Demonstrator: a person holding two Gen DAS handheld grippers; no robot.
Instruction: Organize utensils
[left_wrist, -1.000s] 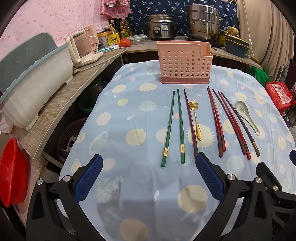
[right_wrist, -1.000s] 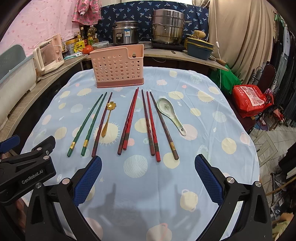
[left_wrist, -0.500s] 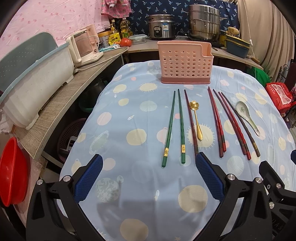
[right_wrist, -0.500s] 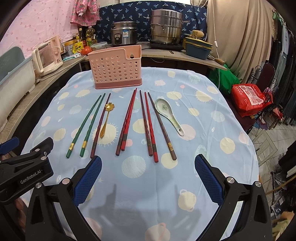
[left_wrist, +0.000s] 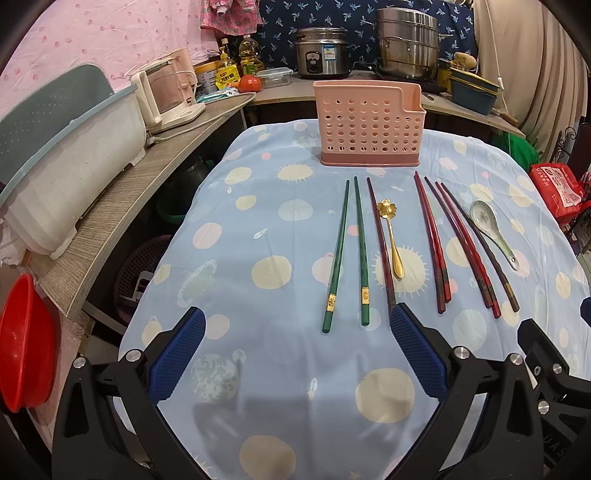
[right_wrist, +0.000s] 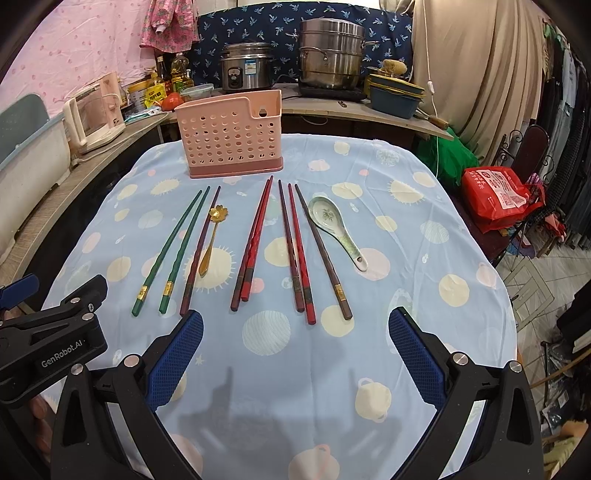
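Note:
A pink perforated utensil holder (left_wrist: 369, 123) (right_wrist: 231, 138) stands upright at the far side of the blue spotted tablecloth (left_wrist: 258, 229). In front of it lie two green chopsticks (left_wrist: 345, 251) (right_wrist: 171, 251), a dark red chopstick (left_wrist: 380, 240), a gold flower spoon (left_wrist: 392, 236) (right_wrist: 210, 240), several red and brown chopsticks (left_wrist: 454, 243) (right_wrist: 288, 247) and a white ceramic spoon (left_wrist: 493, 230) (right_wrist: 336, 227). My left gripper (left_wrist: 295, 354) hangs open near the front edge, below the green chopsticks. My right gripper (right_wrist: 295, 354) is open too, below the red chopsticks. Neither holds anything.
A counter (left_wrist: 110, 206) with a white tub (left_wrist: 70, 162) and a kettle (left_wrist: 170, 96) runs along the left. Pots (right_wrist: 330, 57) and a rice cooker (right_wrist: 247, 70) sit behind the table. A red bag (right_wrist: 498, 192) lies to the right, a red basin (left_wrist: 22, 343) at lower left.
Both grippers have drifted slightly towards the utensils, so the view has shifted a little. Nothing on the table has moved and both grippers stay open.

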